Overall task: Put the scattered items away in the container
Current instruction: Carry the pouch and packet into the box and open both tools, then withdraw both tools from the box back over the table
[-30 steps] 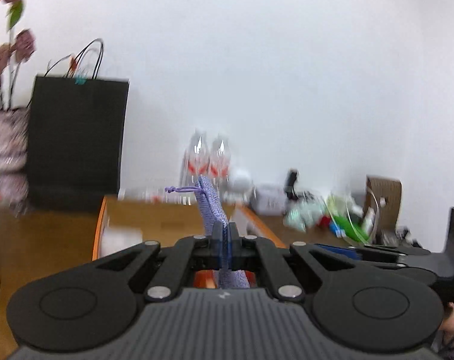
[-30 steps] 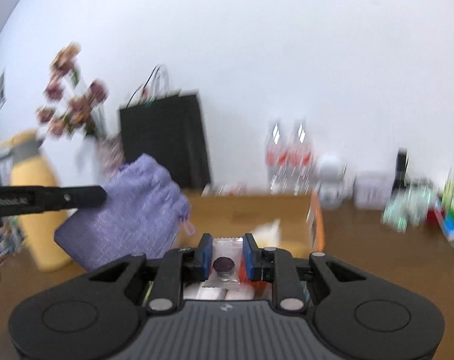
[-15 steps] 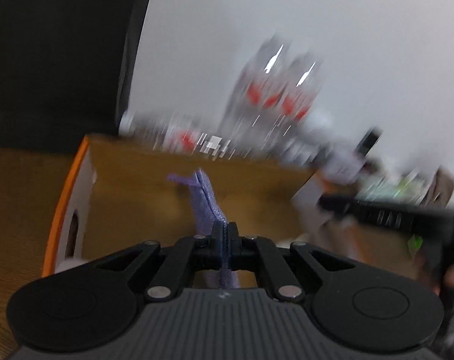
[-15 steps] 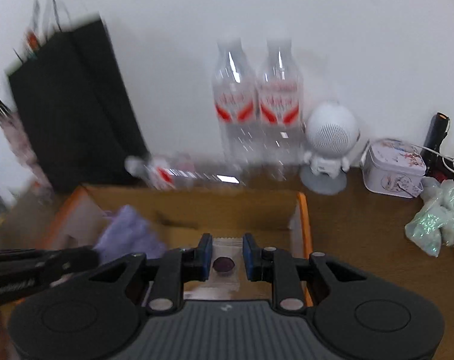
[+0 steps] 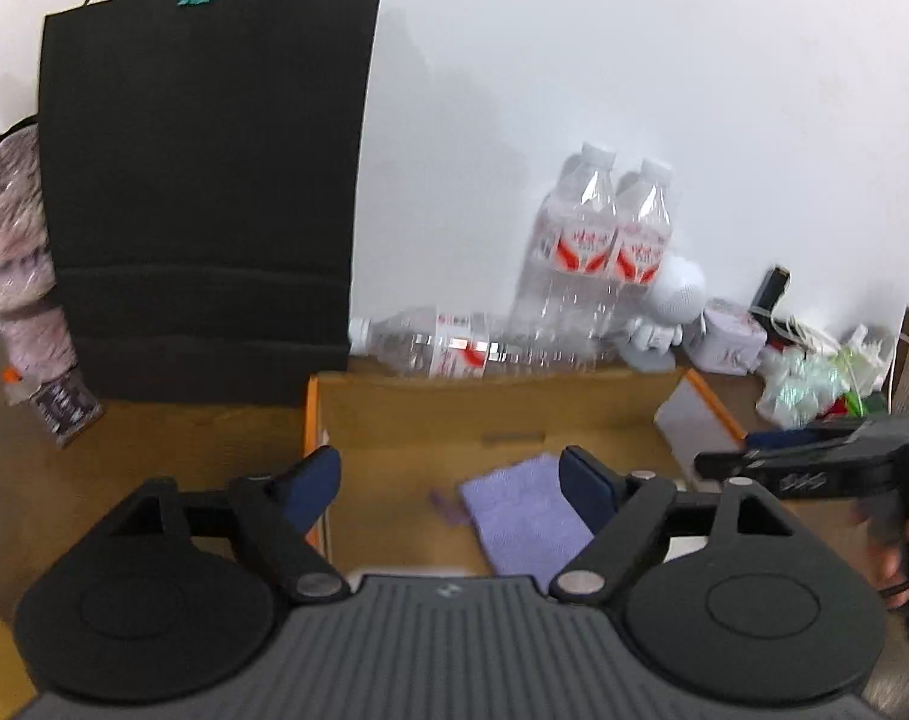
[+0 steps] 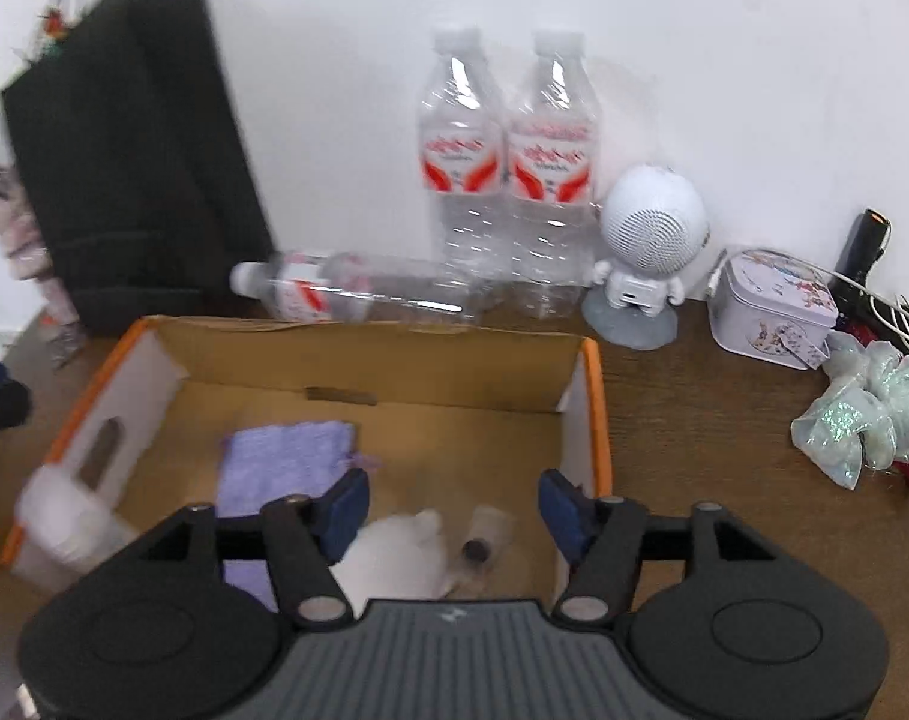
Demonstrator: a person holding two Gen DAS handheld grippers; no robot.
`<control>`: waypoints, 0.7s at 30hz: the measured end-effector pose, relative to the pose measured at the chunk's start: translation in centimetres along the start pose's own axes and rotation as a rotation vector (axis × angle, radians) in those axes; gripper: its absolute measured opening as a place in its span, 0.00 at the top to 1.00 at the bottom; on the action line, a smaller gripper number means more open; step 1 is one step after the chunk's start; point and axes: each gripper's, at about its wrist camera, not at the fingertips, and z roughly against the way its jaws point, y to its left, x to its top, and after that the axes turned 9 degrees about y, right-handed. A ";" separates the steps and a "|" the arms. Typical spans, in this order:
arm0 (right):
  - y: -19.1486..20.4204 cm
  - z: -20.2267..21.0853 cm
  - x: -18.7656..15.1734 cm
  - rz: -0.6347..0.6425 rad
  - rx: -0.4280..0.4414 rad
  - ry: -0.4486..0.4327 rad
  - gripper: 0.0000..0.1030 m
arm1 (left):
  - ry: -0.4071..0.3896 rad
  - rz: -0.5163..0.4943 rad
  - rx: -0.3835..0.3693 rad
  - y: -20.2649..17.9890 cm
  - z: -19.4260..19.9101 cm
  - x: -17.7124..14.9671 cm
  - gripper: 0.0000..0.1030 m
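An open cardboard box (image 5: pixel 574 414) (image 6: pixel 592 396) with orange edges lies under both grippers. My left gripper (image 5: pixel 448 480) hangs over it, its jaws opening with nothing pressed between them. The purple cloth pouch (image 5: pixel 526 516) (image 6: pixel 286 462) lies loose on the box floor, partly behind the right finger (image 5: pixel 580 480). My right gripper (image 6: pixel 454 507) (image 5: pixel 814 462) is also over the box, jaws opening. Below its gap a small clear packet with a dark round piece (image 6: pixel 478 549) lies blurred beside a white item (image 6: pixel 400 552), free of the pads.
A black paper bag (image 5: pixel 202 180) stands behind the box at the left. Two upright water bottles (image 6: pixel 508 168) and one lying bottle (image 6: pixel 358 294) line the wall. A white robot-shaped speaker (image 6: pixel 646 240), a tin (image 6: pixel 772 306) and shiny wrapping (image 6: pixel 862 420) are at the right.
Both grippers came forward over the box, tilted down and opened. The purple pouch left the left jaws and the clear packet left the right jaws; both are now down in the box.
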 end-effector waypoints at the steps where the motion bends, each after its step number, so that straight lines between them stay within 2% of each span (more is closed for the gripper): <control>1: 0.3 0.8 -0.5 0.011 0.005 -0.015 0.26 | 0.009 -0.009 0.016 -0.4 0.1 -0.7 0.16; 4: 1.3 3.7 -3.2 0.039 -0.005 -0.098 0.21 | -0.033 -0.028 0.057 -1.3 2.2 -3.6 0.11; 6: 1.8 6.0 -6.2 0.051 -0.009 -0.174 0.15 | -0.139 -0.014 0.086 -1.9 4.8 -6.7 0.01; 7: 2.2 7.1 -8.0 0.056 -0.013 -0.221 0.11 | -0.196 -0.009 0.105 -2.2 6.0 -8.8 0.00; 10: 3.2 9.4 -14.3 0.073 -0.039 -0.351 0.02 | -0.282 -0.007 0.146 -3.8 7.9 -14.2 0.00; 12: 4.2 9.8 -18.4 0.090 -0.075 -0.400 0.02 | -0.285 -0.012 0.142 -5.2 8.6 -17.9 0.00; 15: 5.2 9.4 -23.3 0.081 -0.091 -0.401 0.02 | -0.240 -0.030 0.104 -7.0 8.7 -22.6 0.00; 18: 5.9 9.2 -26.6 0.071 -0.040 -0.366 0.02 | -0.182 -0.046 0.073 -8.2 8.9 -26.0 0.00; 21: 6.2 9.0 -28.4 0.074 -0.032 -0.344 0.02 | -0.141 -0.067 0.050 -8.9 8.4 -28.0 0.00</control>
